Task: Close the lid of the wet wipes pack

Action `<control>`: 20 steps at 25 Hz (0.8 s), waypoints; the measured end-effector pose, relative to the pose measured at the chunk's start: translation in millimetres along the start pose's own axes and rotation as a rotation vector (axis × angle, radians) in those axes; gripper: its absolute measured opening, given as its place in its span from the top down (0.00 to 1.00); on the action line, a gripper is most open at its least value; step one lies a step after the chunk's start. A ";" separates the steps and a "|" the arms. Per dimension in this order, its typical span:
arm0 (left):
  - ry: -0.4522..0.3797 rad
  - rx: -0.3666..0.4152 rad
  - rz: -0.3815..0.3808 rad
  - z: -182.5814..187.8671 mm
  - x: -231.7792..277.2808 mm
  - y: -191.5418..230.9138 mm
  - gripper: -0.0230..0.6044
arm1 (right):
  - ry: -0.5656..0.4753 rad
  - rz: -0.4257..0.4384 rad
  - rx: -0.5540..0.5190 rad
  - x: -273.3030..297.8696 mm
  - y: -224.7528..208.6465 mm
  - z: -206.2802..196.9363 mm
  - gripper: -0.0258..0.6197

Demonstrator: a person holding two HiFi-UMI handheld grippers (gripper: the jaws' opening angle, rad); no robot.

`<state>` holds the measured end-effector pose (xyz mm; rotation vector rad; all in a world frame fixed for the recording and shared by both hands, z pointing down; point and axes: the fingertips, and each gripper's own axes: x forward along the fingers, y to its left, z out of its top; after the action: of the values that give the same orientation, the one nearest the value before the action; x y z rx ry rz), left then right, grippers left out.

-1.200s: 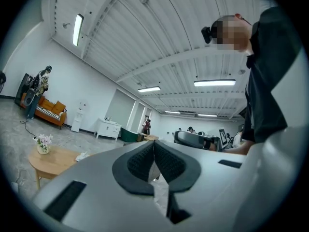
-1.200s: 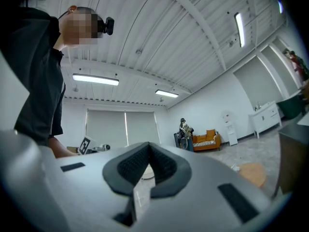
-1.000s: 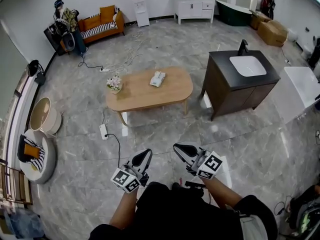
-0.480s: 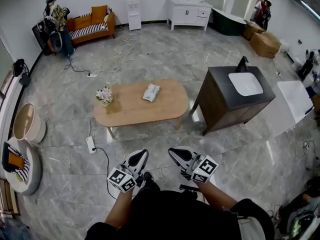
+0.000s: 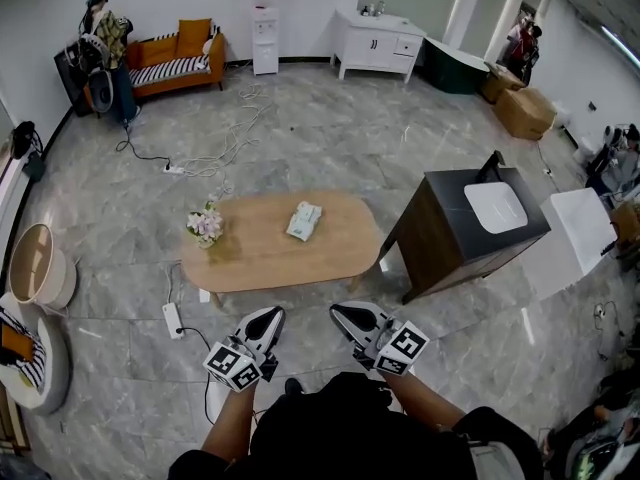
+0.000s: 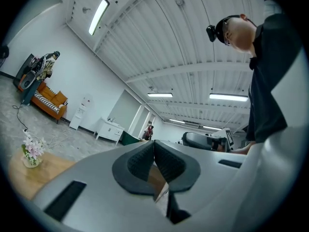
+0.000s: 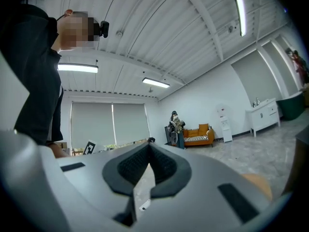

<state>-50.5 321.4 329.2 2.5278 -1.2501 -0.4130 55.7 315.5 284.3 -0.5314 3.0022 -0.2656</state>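
Note:
The wet wipes pack (image 5: 304, 220) lies near the middle of an oval wooden coffee table (image 5: 340, 251) in the head view, too far off to tell how its lid stands. My left gripper (image 5: 268, 318) and right gripper (image 5: 343, 316) are held side by side in front of my body, well short of the table, pointing toward it. Both are shut with nothing between the pads. In the left gripper view the left gripper (image 6: 154, 148) has its black pads meeting at the tips. In the right gripper view the right gripper (image 7: 148, 149) looks the same.
A small pot of flowers (image 5: 205, 226) stands at the table's left end. A dark vanity with a white basin (image 5: 468, 230) stands right of the table. A power strip and cable (image 5: 171, 319) lie on the marble floor to my left. A person (image 5: 102, 52) stands by the orange sofa (image 5: 171, 54).
The table and the vanity have drawn nearer and lower in the head view, as I walk toward them. Both grippers stay shut and keep their place in front of me.

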 end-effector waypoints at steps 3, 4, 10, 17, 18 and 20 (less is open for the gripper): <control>-0.004 -0.013 0.002 3.0 23.3 28.2 0.94 | 0.003 -0.023 0.013 12.2 -33.3 0.5 0.94; -0.005 -0.016 0.002 3.1 33.0 36.3 0.94 | 0.001 -0.032 0.019 15.0 -46.4 0.2 0.94; 0.028 -0.001 0.012 8.8 100.7 88.4 0.94 | -0.017 -0.045 0.048 40.6 -132.2 -1.5 0.94; 0.046 0.030 0.058 27.6 193.5 136.0 0.94 | -0.037 0.013 0.064 65.5 -238.6 26.1 0.94; 0.042 0.034 0.068 32.3 205.4 141.8 0.94 | -0.036 0.019 0.065 67.7 -253.5 30.3 0.94; 0.039 0.044 0.088 40.4 227.4 153.0 0.94 | -0.035 0.025 0.070 71.7 -284.0 37.5 0.94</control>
<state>-43.6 44.6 321.7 2.4934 -1.3642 -0.3172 87.2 22.2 296.1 -0.4868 2.9513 -0.3541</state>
